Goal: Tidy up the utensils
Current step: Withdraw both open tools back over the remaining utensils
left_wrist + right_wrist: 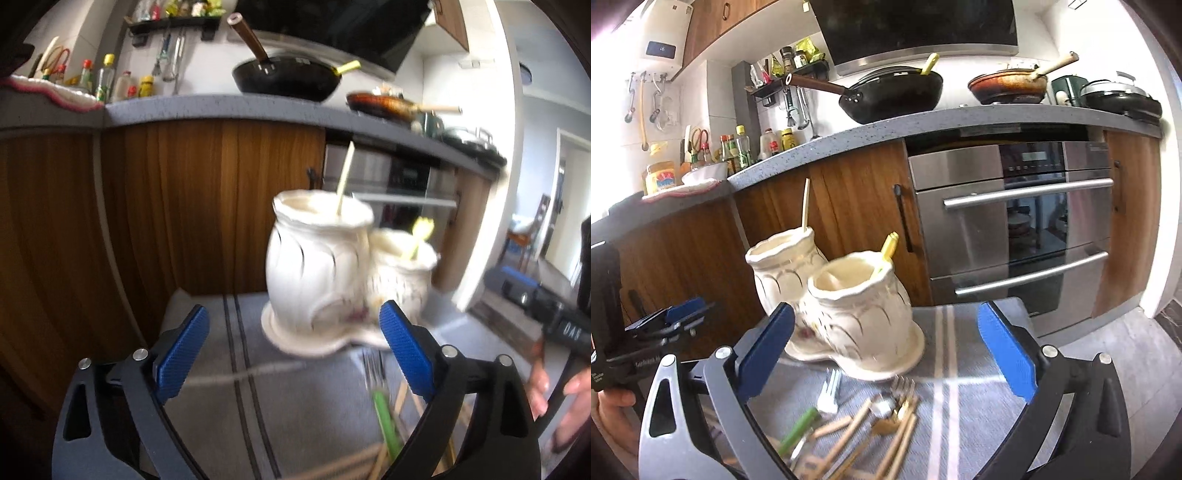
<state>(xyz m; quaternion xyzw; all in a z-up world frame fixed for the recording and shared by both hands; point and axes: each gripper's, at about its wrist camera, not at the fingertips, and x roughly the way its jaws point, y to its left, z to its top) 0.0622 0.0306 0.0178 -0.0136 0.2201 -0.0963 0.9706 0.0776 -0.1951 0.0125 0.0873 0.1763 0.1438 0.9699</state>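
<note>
A white ceramic twin-pot utensil holder (317,266) (857,321) stands on a grey striped cloth (964,406). One pot holds a pale chopstick (345,177) (805,203); the other holds a yellow-handled utensil (421,232) (889,245). In front of the holder lies a loose pile of forks and chopsticks (886,413), among them a green-handled fork (384,417) (799,424) and a white fork (829,391). My left gripper (293,314) is open and empty, just short of the holder. My right gripper (886,310) is open and empty above the pile.
Behind the cloth run wooden cabinet doors (184,203) and a steel oven (1015,221). The grey counter (923,118) above carries a black wok (894,92), a brown pan (1008,86) and bottles (738,147). A person's hand (569,398) holds the right gripper.
</note>
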